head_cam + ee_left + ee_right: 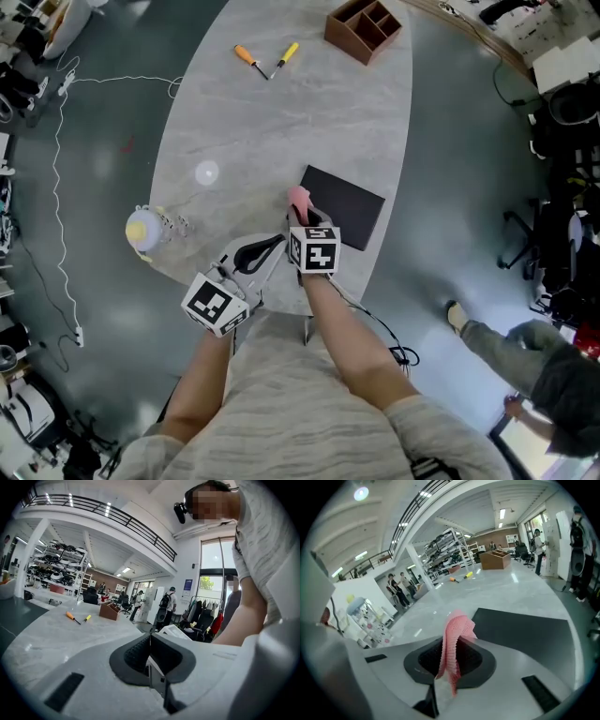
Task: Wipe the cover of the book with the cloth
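**Cloth poised at book's corner**

Head view: the right gripper [300, 220] holds a pink cloth [299, 199] at the near-left corner of the black book [349, 208]. The book lies flat near the right edge of the marble table [281, 122], its long axis running diagonally from upper left to lower right. The left gripper [265, 251] is just beside it, clear of the book.

Left gripper view: the jaws are closed together on nothing.

Right gripper view: the jaws are clamped on a narrow fold of cloth (the rest stands loose above them). With nothing steadying it, the book may skid toward the table edge under a wipe, and so thin a pinch could slip free.
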A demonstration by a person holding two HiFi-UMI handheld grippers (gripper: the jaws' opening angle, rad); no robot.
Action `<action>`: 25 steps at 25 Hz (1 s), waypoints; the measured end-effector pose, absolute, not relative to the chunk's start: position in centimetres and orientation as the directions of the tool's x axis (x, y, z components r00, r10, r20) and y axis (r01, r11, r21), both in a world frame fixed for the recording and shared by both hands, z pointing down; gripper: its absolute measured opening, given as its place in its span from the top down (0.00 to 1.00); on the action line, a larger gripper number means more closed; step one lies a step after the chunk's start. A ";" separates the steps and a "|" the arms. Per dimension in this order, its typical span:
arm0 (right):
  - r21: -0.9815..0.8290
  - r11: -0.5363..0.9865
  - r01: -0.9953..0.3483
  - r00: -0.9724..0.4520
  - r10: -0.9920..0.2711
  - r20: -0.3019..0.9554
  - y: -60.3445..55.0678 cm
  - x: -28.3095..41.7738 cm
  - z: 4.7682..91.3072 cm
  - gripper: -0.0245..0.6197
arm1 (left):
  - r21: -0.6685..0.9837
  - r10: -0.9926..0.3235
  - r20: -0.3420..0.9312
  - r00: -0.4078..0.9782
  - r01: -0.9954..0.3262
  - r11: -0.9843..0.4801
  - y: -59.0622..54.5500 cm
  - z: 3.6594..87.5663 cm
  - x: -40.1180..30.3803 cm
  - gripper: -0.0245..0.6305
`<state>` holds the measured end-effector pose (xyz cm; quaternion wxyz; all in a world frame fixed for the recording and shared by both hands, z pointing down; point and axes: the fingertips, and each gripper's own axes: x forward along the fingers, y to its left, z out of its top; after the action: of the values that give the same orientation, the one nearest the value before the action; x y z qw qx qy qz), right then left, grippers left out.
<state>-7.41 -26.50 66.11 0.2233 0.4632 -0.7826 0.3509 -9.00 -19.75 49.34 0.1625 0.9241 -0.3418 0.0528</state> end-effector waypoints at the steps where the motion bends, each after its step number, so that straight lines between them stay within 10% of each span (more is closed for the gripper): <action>1: -0.380 0.338 -0.861 -0.509 -0.564 0.650 -26.6 -8.2 65.8 0.89 | 0.265 -0.616 0.210 0.759 -0.651 -0.711 -19.8 49.4 -9.1 0.94; 25: -0.402 0.158 -0.902 -0.399 -0.660 0.636 -24.9 5.2 66.7 0.89 | 0.254 -0.508 0.194 0.839 -0.543 -0.800 -19.6 48.7 -1.7 0.94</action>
<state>5.24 -24.90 66.69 0.1583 0.5250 -0.7441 0.3816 -1.74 -19.57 48.66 0.1513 0.9470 -0.2775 0.0583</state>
